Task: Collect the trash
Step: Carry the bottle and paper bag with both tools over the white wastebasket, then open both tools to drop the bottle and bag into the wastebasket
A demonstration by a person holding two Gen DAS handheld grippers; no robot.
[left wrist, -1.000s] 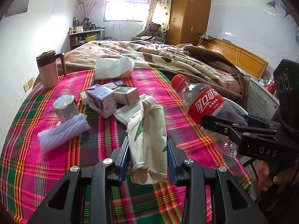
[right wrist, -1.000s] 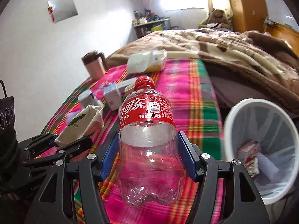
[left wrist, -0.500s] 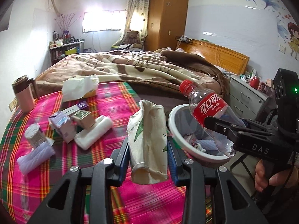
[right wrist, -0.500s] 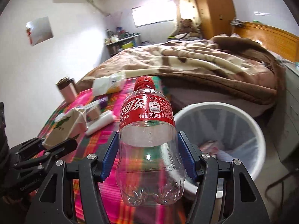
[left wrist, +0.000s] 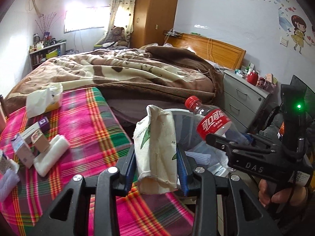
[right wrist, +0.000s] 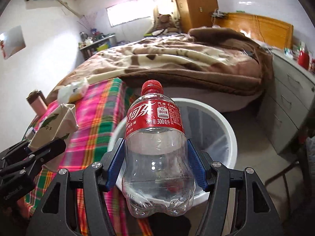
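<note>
My left gripper [left wrist: 156, 165] is shut on a crumpled cream paper bag with a green leaf print [left wrist: 156, 149]; it shows in the right wrist view [right wrist: 53, 125] too. My right gripper [right wrist: 155, 167] is shut on an empty clear Coke bottle with a red label and cap [right wrist: 155, 137], also seen in the left wrist view [left wrist: 212, 123]. Both are held above the table's right edge, the bottle over the white trash bin [right wrist: 228, 129], whose rim shows behind the bag [left wrist: 181, 112].
The table with a pink plaid cloth [left wrist: 84, 122] holds small boxes [left wrist: 23, 151], a white roll [left wrist: 51, 157] and a tissue pack [left wrist: 43, 102]. A pink cup [right wrist: 38, 104] stands at the far left. A bed [left wrist: 128, 70] lies behind, grey drawers [left wrist: 242, 102] to the right.
Both grippers have swung right from over the table toward the bin, carrying the bag and the bottle. The bottle now hangs over the bin's opening.
</note>
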